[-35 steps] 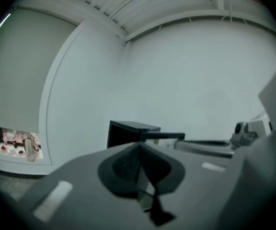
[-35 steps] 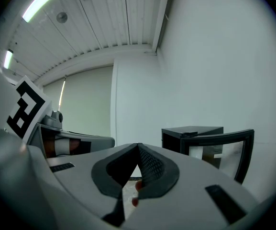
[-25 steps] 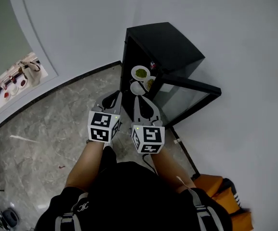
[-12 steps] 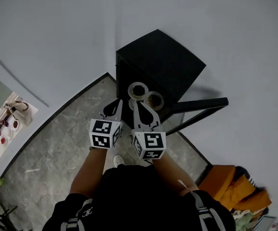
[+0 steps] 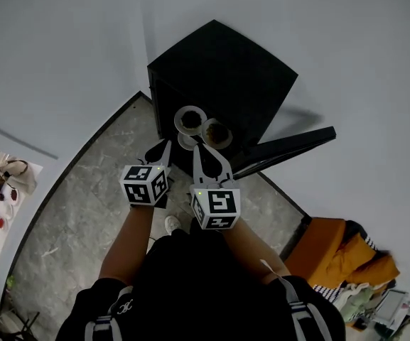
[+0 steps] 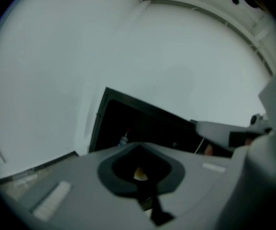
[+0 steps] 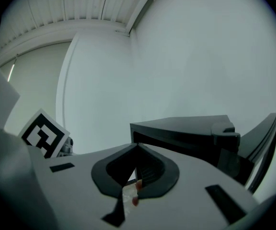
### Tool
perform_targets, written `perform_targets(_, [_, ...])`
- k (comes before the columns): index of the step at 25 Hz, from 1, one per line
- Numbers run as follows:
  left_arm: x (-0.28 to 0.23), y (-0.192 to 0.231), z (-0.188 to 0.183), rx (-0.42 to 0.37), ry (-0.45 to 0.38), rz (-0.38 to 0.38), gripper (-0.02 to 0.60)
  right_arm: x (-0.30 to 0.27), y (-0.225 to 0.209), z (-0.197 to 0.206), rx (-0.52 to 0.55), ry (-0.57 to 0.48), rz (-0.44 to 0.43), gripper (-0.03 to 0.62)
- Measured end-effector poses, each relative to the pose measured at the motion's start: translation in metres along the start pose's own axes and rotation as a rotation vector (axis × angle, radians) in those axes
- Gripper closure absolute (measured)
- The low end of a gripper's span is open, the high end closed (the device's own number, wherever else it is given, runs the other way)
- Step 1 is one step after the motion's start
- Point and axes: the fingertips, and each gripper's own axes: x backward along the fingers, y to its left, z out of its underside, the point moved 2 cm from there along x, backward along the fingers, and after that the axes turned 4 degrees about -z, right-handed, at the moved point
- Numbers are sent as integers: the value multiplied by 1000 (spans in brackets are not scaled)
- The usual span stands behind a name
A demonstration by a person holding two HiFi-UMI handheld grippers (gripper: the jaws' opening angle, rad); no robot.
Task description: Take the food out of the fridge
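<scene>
Both grippers closed in front of the open fridge, with the food still inside.

The left gripper [image 5: 166, 145] and the right gripper [image 5: 197, 151] are held side by side. In each gripper's own view the fingers meet at their tips, and neither pair grips anything. Just beyond the fingertips stands the black fridge [image 5: 222, 69], its door [image 5: 290, 148] swung out past the right gripper's fingers. A plate of dark food [image 5: 190, 119] sits in the opening just ahead of both sets of fingertips, and a second plate [image 5: 217, 133] lies beside it, nearer the right gripper's fingers. Whether any finger touches a plate cannot be told. In the left gripper view a small bottle [image 6: 124, 138] stands inside the dark interior beyond that gripper's fingers.
</scene>
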Motion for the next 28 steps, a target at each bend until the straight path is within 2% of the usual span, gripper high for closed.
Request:
perform_targets(7, [-82,45,68,321,144,29,569,-13,-10,18,21,40,-13,599])
perform_targets(10, [-128,64,111,466,234,48,504,-22,-12,32,43,64,-8,598])
perform_targets(12, [-155,74,139,600,271,67,475,-28,-13,44,48,84,-2,599])
perform_targets(15, [-185,88,169,845,265,101,462,-36,-17,63,23,140,5,599])
perform_targets(17, [-201,100,183,947,250,96,462,-41,-22,72,-26,176,3,599])
perform_targets(21, [-231,119,201,1006,251,66,453,-50,-31,83,-81,213,3,597])
perform_targets(26, [-252,119,215,1047,300,93,454,-50,-37,96,-82,244,20,599])
perform_targets(28, [-255,120,214,1072,284,104,456,-48,-39,101,-81,257,24,599])
